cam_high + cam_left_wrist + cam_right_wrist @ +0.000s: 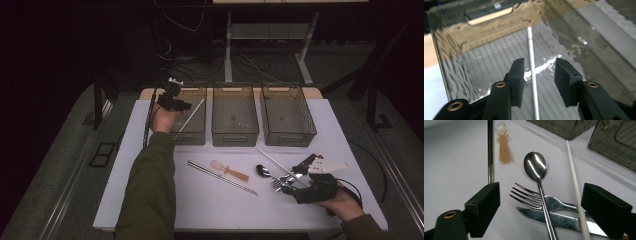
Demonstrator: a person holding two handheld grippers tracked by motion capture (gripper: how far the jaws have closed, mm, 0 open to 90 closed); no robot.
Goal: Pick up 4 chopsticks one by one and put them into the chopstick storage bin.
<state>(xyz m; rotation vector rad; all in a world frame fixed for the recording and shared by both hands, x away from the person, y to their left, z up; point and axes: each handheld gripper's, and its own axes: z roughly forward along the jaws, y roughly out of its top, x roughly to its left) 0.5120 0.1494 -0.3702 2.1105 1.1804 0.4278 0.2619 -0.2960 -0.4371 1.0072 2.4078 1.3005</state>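
Sorting cutlery into bins — one white chopstick going into the left bin.

Near edge of desk (150,200): right gripper (299,176) rests w/ jaws wide apart, nothing held, hovering over a heap of spoon (535,167), fork (529,195) & knife (549,218), w/ a 2nd white chopstick (574,182) alongside. Mid desk: dark metal chopsticks (222,176) & a small amber spoon (227,170), untouched. Far side: left gripper (537,75) over the left bin (192,132), jaws parted, pads not pressing the white chopstick (532,65) — thin, plain, straight, lower end on the ribbed bin floor, leaning out over the front rim. Middle bin (235,132) & right bin (287,135) look empty, so most of the sorting's left, I'd judge.
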